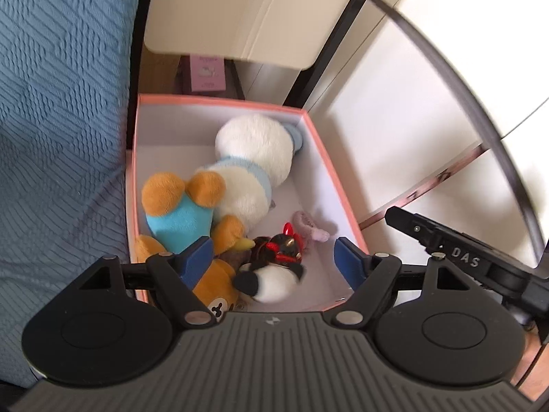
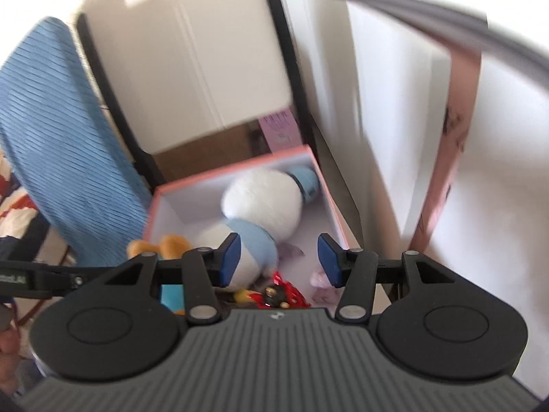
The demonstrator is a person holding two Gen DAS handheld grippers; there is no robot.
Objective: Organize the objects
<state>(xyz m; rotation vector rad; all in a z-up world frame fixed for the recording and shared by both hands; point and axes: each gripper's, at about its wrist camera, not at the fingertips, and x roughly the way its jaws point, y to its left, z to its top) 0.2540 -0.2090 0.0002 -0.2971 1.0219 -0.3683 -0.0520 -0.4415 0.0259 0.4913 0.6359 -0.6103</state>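
white plush (image 1: 255, 158) | lies diag in pink box (image 1: 339, 185) | head far end

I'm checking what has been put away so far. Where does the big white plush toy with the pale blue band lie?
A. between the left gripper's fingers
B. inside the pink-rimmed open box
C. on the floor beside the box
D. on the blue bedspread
B: the big white plush toy with the pale blue band lies within the white walls of the pink-rimmed open box, among other soft toys.
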